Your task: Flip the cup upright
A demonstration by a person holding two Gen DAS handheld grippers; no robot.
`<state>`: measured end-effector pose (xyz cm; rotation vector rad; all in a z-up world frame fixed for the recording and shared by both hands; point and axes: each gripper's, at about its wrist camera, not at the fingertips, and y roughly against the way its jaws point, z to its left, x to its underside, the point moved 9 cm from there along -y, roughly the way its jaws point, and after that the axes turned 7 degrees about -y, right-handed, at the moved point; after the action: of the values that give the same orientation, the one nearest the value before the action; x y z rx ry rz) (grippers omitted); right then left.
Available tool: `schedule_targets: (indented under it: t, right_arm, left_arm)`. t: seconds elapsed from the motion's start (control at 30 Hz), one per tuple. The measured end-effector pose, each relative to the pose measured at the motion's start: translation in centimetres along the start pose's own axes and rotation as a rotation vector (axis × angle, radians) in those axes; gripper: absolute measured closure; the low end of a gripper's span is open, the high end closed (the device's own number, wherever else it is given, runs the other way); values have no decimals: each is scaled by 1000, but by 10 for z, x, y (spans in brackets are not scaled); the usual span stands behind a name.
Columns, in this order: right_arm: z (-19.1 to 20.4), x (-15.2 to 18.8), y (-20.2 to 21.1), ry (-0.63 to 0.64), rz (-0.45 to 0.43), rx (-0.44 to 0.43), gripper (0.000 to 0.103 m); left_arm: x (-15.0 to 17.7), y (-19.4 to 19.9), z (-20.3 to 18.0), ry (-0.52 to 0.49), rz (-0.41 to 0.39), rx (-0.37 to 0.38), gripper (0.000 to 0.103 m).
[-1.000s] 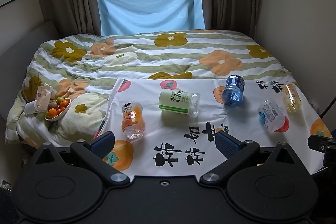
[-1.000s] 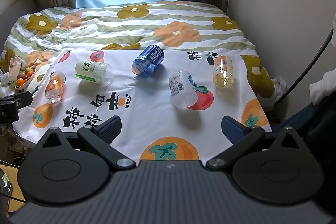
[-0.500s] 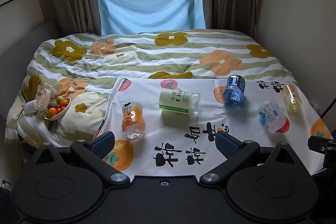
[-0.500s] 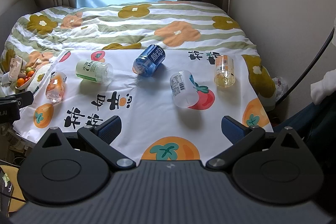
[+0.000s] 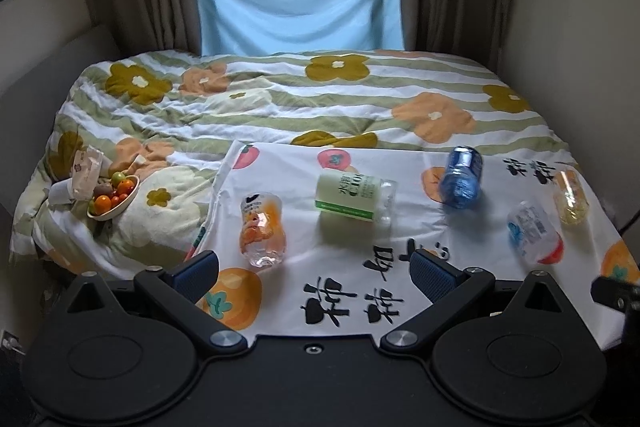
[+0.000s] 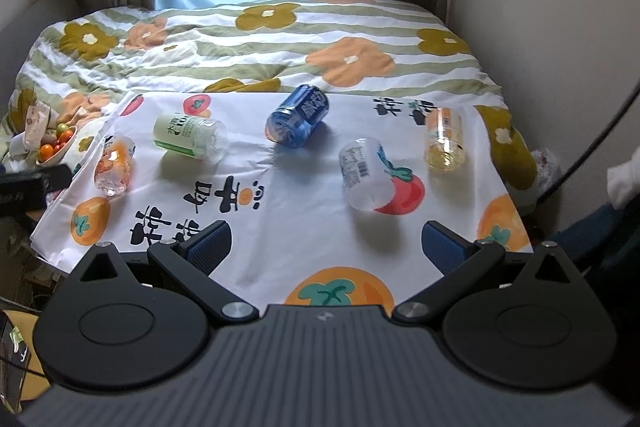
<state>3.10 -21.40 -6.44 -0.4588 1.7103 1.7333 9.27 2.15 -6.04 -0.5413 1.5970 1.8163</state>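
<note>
Little is changed since a second ago: both the left gripper [image 5: 314,269] and the right gripper [image 6: 327,241] are held released, slightly nearer the five cups lying on the bed [image 5: 280,99], the white cup [image 6: 366,173] at 12 o'clock of the right one, none yet grasped.

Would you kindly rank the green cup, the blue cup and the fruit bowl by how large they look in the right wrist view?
1. green cup and blue cup: they look alike in size, so I will not rank them.
2. fruit bowl: clearly smallest, though it lies at the distorted edge.
</note>
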Motion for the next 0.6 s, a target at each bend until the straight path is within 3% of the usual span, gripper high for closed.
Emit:
schedule_targets:
  t: [0.33,0.6]
  right_arm:
    - [34,-15,-54,73,67,-56,0]
    - [59,-12,-110,101,146,-82,0]
  left_arm:
    - [-26,-68,37,55,80,-33,2]
    - [-32,-142,61,76,198,-40,6]
